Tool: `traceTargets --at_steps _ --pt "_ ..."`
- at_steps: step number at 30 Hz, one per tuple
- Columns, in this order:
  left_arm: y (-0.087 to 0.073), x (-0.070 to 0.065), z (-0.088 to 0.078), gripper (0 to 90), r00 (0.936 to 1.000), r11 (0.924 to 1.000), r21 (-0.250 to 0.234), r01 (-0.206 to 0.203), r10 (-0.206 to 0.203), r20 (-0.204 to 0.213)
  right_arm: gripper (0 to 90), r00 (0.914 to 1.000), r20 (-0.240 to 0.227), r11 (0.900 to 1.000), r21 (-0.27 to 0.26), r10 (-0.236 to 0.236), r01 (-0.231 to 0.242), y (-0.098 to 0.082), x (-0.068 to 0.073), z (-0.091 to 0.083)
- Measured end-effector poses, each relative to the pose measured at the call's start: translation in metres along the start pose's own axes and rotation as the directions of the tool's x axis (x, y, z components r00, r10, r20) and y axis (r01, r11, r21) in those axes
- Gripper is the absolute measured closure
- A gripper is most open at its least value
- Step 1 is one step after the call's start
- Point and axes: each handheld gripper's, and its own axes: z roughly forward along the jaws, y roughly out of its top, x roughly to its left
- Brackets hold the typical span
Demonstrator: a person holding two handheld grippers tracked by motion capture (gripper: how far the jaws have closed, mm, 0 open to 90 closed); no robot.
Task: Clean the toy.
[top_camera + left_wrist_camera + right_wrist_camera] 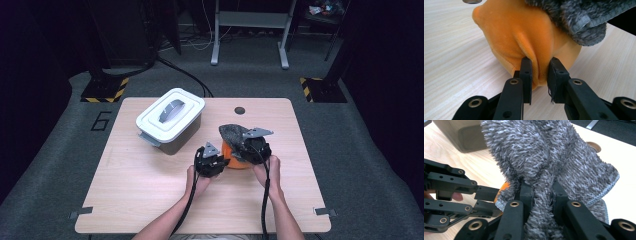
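Pinching the orange plush cloth on the table with my left gripper, I have my right gripper clamping the grey fuzzy towel draped directly over it.

Tabletop: pale wood-grain laminate, smooth, matt. Orange cloth: soft velvety pile, short nap. Grey cloth: shaggy, rough fleece with stitched edging. Left claw: matt black plastic, metal rivets. Lidded box: smooth white plastic lid.
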Motion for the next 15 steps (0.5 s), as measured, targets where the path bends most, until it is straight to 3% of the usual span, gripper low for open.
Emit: traceTargets --at_steps 15 --pt "-0.001 0.005 0.0 75.3 0.9997 1.0 -0.004 0.003 -0.002 0.026 75.7 0.9972 0.043 0.998 0.0 0.061 -0.061 -0.017 -0.026 -0.01"
